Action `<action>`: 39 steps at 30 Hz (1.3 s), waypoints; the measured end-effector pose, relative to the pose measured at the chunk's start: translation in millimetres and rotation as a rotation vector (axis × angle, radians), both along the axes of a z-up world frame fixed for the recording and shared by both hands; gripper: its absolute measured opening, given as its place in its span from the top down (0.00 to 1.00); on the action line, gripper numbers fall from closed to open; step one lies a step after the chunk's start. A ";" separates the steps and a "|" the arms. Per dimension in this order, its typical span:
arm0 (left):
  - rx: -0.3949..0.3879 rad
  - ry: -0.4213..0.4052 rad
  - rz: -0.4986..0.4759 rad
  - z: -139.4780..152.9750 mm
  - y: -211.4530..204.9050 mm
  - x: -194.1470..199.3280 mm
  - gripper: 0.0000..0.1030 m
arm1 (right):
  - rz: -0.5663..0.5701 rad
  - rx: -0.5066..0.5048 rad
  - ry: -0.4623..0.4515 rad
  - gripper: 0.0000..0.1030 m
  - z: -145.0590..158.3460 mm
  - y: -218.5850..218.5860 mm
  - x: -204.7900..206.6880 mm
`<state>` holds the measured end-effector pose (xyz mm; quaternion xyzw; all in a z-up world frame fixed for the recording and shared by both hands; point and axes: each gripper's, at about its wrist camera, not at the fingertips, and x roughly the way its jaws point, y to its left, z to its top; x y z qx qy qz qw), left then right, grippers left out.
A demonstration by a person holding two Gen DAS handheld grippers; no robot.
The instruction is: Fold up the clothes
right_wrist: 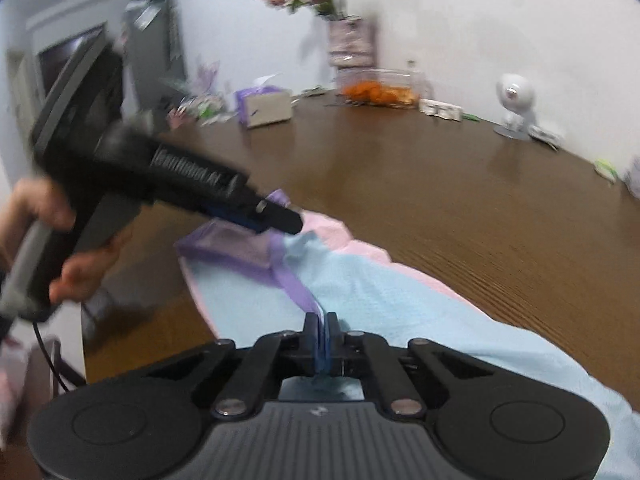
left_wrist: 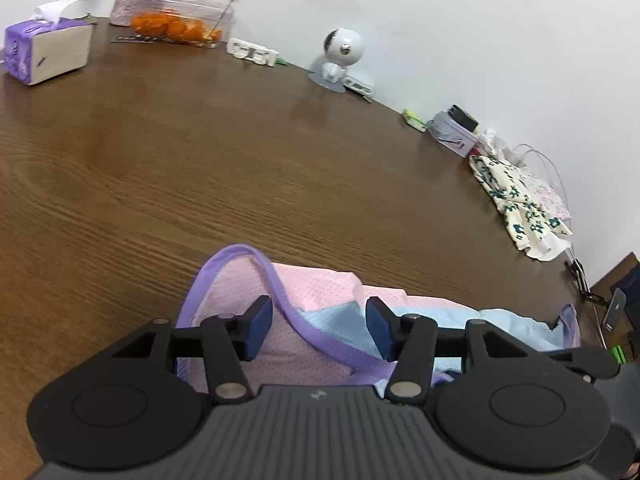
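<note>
Left wrist cam first: the left gripper (left_wrist: 320, 326) has its blue pads (left_wrist: 256, 332) standing apart, nothing pinched. Under and between them lies the garment (left_wrist: 320, 300), a pink and light blue mesh thing with a purple trim (left_wrist: 280, 280) looping across, sitting at the near edge of the brown wooden table (left_wrist: 200, 160). Along the far wall: a tissue box (left_wrist: 48, 52), a clear container of orange fruit (left_wrist: 180, 24), a small white round camera (left_wrist: 342, 54) and, way off right, a floral cloth (left_wrist: 516, 204).

Right wrist cam, kinda blurry: the right gripper (right_wrist: 321, 338) is clamped tight on the purple strap (right_wrist: 298, 290) of the same garment, blue fabric spread below it. Up left, a hand (right_wrist: 80, 268) holds the other gripper over the purple-edged corner.
</note>
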<state>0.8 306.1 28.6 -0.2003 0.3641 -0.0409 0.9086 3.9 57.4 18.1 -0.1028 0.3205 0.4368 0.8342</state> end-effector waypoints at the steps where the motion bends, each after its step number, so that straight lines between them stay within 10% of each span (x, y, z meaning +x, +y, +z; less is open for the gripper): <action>1: -0.011 0.001 0.005 -0.3 1.0 -0.1 0.49 | -0.015 0.023 0.004 0.98 1.6 -3.7 1.7; 8: -0.107 0.004 0.051 19.8 -6.7 -28.6 0.54 | -0.145 0.250 0.065 0.99 17.1 -26.3 12.2; 14: -0.305 -0.012 0.123 15.8 -3.1 -27.0 0.46 | -0.083 0.214 0.038 0.99 14.7 -16.3 3.5; 16: -0.349 -0.009 0.144 11.9 1.2 -18.4 0.51 | -0.069 0.193 0.013 0.99 14.4 -12.0 -3.9; 19: -0.423 0.028 0.143 4.1 5.0 -6.0 0.88 | -0.062 0.188 -0.010 0.99 18.1 -8.7 -9.0; 23: -0.512 0.020 0.160 5.8 8.6 -8.6 0.92 | -0.087 0.211 -0.016 0.99 23.4 -10.8 -5.1; 26: -0.473 0.003 0.174 24.2 6.5 -24.7 0.80 | -0.131 0.239 0.006 0.99 24.4 -16.1 4.2; 29: -0.470 0.002 0.179 31.7 -0.9 -36.4 0.40 | -0.149 0.270 0.036 0.99 23.4 -21.1 12.6; 34: -0.567 0.042 0.213 11.5 -8.0 -22.5 0.36 | -0.083 0.235 0.006 0.98 22.0 -12.0 3.2; 38: -0.586 0.053 0.235 -2.6 -4.0 -1.3 0.95 | -0.076 0.211 -0.023 0.99 23.0 -11.4 -4.3; 39: -0.581 0.036 0.245 -2.6 -0.3 2.0 0.95 | -0.081 0.212 -0.016 0.99 22.8 -12.3 -2.7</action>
